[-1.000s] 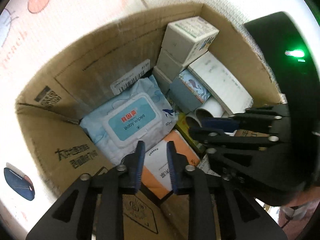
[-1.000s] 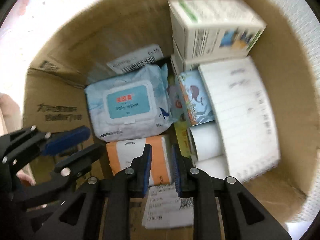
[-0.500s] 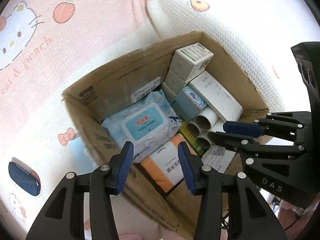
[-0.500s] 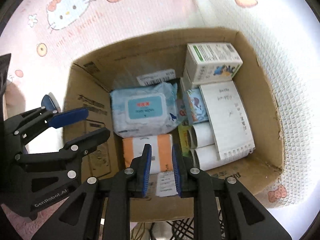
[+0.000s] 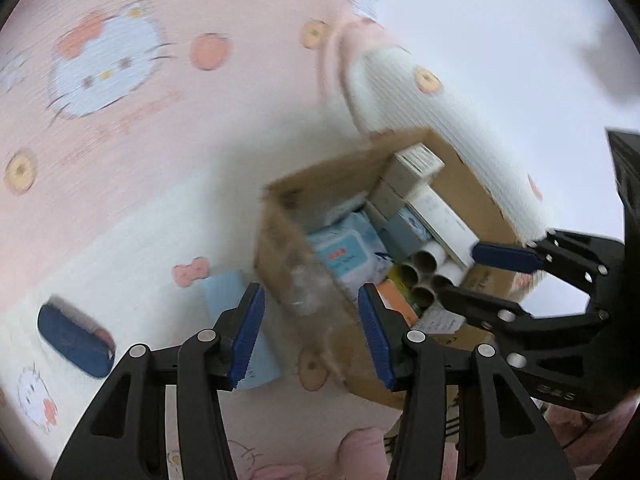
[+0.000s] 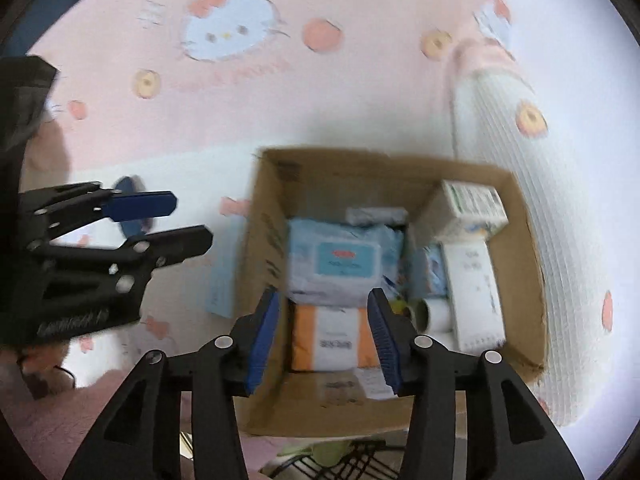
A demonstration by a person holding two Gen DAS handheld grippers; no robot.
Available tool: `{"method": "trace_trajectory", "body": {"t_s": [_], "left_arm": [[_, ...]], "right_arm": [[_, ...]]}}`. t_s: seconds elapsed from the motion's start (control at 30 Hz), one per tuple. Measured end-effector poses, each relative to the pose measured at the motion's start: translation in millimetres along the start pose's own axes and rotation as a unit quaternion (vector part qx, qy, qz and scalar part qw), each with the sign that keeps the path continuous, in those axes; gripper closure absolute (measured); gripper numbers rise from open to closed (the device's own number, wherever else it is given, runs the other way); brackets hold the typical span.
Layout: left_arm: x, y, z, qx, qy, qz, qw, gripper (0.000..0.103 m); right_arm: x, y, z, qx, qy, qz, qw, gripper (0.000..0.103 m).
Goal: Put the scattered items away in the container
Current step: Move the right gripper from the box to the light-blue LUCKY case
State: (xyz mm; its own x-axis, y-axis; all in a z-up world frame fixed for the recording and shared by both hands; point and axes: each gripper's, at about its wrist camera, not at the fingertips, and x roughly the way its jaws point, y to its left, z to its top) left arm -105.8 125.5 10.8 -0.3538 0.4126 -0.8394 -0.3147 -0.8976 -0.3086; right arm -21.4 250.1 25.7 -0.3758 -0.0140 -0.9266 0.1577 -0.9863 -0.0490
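Your left gripper [image 5: 311, 336] & right gripper [image 6: 322, 336] both gape, holding nothing; cardboard box [image 6: 268, 240] long axis runs left-right, mouth up.

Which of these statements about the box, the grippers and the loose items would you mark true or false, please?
1. Both grippers, left and right, are open and empty. True.
2. The wipes lie inside the box. True.
3. The blue case is in the box. False: it lies on the sheet, outside.
4. The box is empty. False: it holds wipes, cartons and tubes.
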Motion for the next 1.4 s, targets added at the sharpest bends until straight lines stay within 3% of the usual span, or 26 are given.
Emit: {"method": "trace_trajectory", "body": {"t_s": [0.1, 0.17, 0.5, 0.67, 0.77, 0.9, 1.0, 1.17, 1.4], "left_arm": [[-10, 33, -9, -0.039, -0.010, 0.002, 0.9992, 0.049], [-12, 54, -16, -0.069, -0.014, -0.016, 0.9974, 0.049], [-7, 138, -59, -0.183, -0.021, -0.021, 0.9827, 0.049], [-5, 183, -90, -0.240, -0.026, -0.025, 0.9700, 0.049], [2, 206, -110, -0.279, -0.027, -0.031, 0.9593, 0.049], [23, 222, -128, -0.303, -0.029, -0.037, 0.9518, 0.049], [43, 225, -136, -0.305, -0.037, -0.070, 0.9490, 0.049], [75, 214, -142, -0.289, -0.038, -0.143, 0.9460, 0.049], [114, 203, -149, -0.291, -0.029, -0.231, 0.9280, 0.049]], "right_arm": [[-6, 18, 5, 0.003, -0.020, 0.019, 1.000, 0.052], [-5, 28, 8, 0.010, -0.032, 0.043, 0.999, 0.048], [19, 70, 29, 0.025, -0.041, 0.103, 0.994, 0.047], [51, 102, 40, -0.004, -0.027, 0.125, 0.992, 0.046], [82, 114, 39, -0.004, 0.001, 0.129, 0.992, 0.046], [121, 121, 26, 0.016, 0.042, 0.117, 0.992, 0.046], [143, 127, 14, 0.005, 0.057, 0.084, 0.995, 0.046], [165, 128, -7, 0.005, 0.041, 0.033, 0.999, 0.046], [182, 127, -36, 0.036, -0.001, 0.043, 0.998, 0.046]]}}
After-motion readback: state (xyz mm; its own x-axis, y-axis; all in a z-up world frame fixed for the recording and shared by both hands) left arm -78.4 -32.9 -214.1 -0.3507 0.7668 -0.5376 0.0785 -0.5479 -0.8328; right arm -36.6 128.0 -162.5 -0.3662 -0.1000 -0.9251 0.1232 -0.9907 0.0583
